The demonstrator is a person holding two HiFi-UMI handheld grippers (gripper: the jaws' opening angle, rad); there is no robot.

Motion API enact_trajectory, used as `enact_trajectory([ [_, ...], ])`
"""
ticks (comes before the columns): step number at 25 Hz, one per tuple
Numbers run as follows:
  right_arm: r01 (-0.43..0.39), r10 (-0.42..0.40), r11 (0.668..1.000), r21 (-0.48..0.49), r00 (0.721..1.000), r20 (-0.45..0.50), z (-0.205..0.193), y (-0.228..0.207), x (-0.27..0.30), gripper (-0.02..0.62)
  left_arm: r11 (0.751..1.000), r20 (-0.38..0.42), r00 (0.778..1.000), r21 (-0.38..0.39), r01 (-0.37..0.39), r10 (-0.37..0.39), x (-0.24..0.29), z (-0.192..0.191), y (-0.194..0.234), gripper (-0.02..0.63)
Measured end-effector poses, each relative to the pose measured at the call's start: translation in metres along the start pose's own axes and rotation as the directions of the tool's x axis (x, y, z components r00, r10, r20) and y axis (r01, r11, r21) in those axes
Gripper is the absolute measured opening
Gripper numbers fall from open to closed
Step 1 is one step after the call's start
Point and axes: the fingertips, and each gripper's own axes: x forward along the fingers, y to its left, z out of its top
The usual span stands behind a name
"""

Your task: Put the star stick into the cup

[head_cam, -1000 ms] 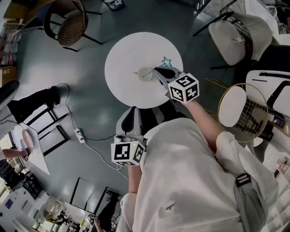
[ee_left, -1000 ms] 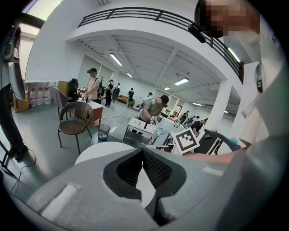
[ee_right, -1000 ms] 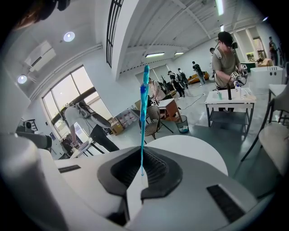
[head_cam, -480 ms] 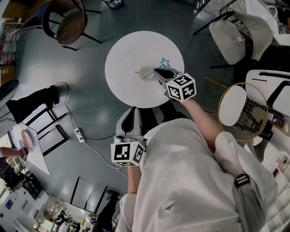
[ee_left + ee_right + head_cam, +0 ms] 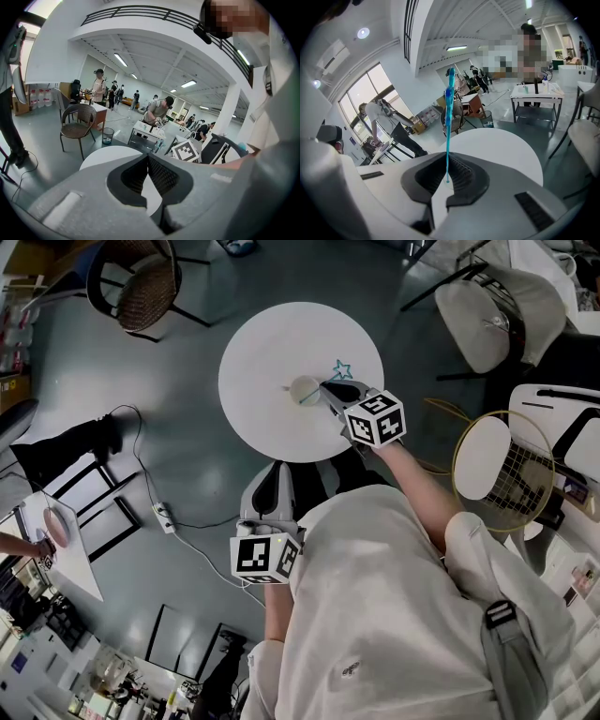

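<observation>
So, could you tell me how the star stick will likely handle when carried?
Probably very light: the star stick is a thin rod. Gripped only near its lower end by the right tongs, it may pivot or slip. With the star on top, it might tip the cup.

The star stick (image 5: pixel 449 126) is a thin teal-blue rod pinched at its lower end between the closed jaws of my right claw (image 5: pixel 447 161). It stands up almost straight from them, and its star shows only edge-on at the top there, while from the head view the star is a small open teal outline. The cup (image 5: pixel 302 390) is pale and round, standing with its mouth up on the white round table (image 5: pixel 262 352), just beside my claw's tips; I cannot tell whether the stick's lower end is inside it.
</observation>
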Motion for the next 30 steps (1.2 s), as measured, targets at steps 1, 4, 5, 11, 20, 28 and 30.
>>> enact_trajectory([
  [1, 0.0, 0.0, 1.0, 0.001, 1.0, -0.003, -0.001, 0.0, 0.001, 0.02, 1.0, 0.001, 1.0, -0.001, -0.001, 0.001, 0.0, 0.0, 0.001, 0.011],
  [4, 0.0, 0.0, 1.0, 0.007, 1.0, -0.012, -0.005, -0.002, 0.003, 0.02, 1.0, 0.002, 1.0, -0.001, -0.004, 0.004, -0.001, -0.001, 0.002, 0.011],
  [5, 0.0, 0.0, 1.0, 0.01, 1.0, -0.015, -0.006, -0.002, 0.003, 0.02, 1.0, 0.002, 1.0, -0.002, -0.006, 0.006, -0.002, -0.001, 0.002, 0.011],
  [11, 0.006, -0.005, 1.0, 0.017, 0.999, -0.034, -0.012, -0.005, 0.009, 0.02, 1.0, 0.001, 1.0, -0.005, -0.008, 0.008, -0.004, 0.0, 0.005, 0.011],
  [20, 0.022, -0.02, 0.999, 0.024, 0.997, -0.071, -0.026, -0.015, 0.02, 0.02, 1.0, 0.0, 1.0, -0.006, -0.01, 0.01, -0.004, -0.003, 0.008, 0.011],
  [28, 0.029, -0.027, 0.999, 0.021, 0.995, -0.099, -0.032, -0.02, 0.027, 0.02, 1.0, -0.006, 1.0, -0.008, -0.013, 0.013, -0.005, -0.003, 0.007, 0.011],
  [30, 0.03, -0.028, 0.999, 0.019, 0.994, -0.107, -0.034, -0.022, 0.029, 0.02, 1.0, -0.007, 1.0, -0.006, -0.012, 0.012, -0.004, -0.003, 0.005, 0.011],
])
